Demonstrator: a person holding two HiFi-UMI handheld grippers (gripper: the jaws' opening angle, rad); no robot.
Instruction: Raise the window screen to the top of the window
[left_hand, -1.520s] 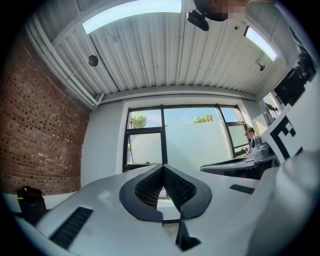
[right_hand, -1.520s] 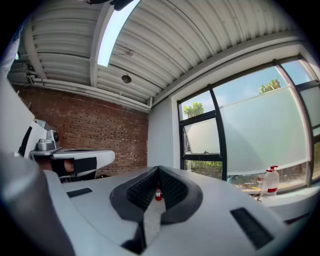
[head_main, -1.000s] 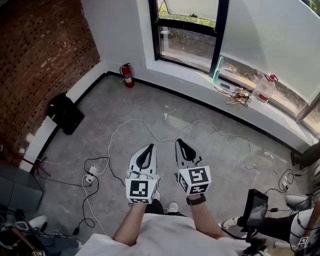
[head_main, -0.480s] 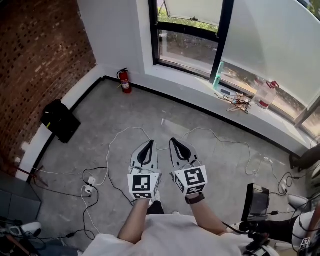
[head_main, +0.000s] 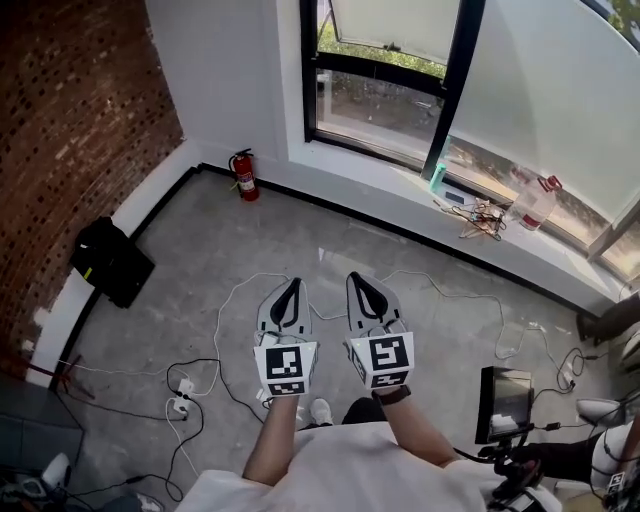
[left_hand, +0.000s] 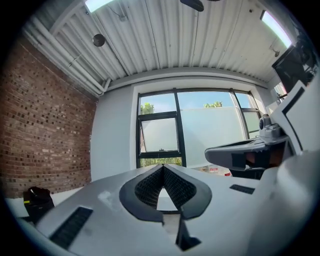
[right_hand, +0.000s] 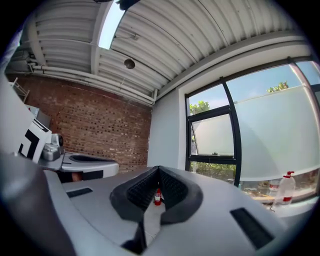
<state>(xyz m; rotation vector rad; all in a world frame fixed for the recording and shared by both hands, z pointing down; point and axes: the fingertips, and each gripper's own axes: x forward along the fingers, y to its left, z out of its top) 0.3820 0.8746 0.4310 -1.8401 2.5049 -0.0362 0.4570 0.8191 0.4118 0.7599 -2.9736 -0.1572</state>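
Rough red brick wall (head_main: 70, 120) at ten o'clock of the head view; the floor (head_main: 300, 225) at centre is matt grey concrete. The window frame (head_main: 308, 70) at twelve o'clock looks like glossy black metal; the window screen (head_main: 550, 90) at two o'clock is matt, frosted white. The fire extinguisher (head_main: 241, 175) is glossy red. The left gripper (head_main: 291, 284) and right gripper (head_main: 357, 277) have smooth matt pale plastic shells and black ribbed pads (left_hand: 149, 189)

Right gripper (right_hand: 158, 169): jaws closed tip to tip, empty. Extinguisher (right_hand: 157, 197) shows far beyond their gap; window (right_hand: 212, 135) is to their right.
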